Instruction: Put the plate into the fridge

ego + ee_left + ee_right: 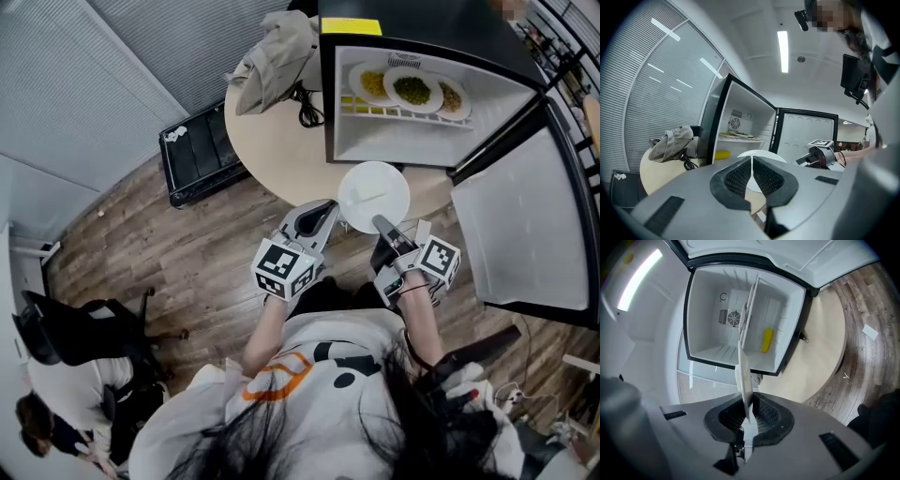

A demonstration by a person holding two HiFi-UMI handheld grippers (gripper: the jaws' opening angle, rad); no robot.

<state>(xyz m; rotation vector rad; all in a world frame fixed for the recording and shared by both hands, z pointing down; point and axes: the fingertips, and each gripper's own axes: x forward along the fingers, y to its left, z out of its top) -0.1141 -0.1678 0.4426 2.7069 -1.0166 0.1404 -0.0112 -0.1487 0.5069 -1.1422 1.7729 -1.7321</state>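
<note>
A plain white plate [373, 195] hangs in front of the open mini fridge [422, 141], held by its near rim in my right gripper [384, 227], which is shut on it. The right gripper view shows the plate [743, 376] edge-on, rising from between the pads toward the fridge [708, 310]. My left gripper [323, 214] sits just left of the plate, jaws shut with nothing between them. In the left gripper view the plate [757, 154] shows beyond the closed jaws [751, 168]. Three plates of food [412, 90] stand on the fridge's wire shelf.
The fridge stands on a round beige table [272, 150], its door [525, 225] swung open to the right. A grey bag [272, 56] and black cable [307, 108] lie on the table's left. A black case [202, 150] and an office chair [84, 328] stand on the wooden floor.
</note>
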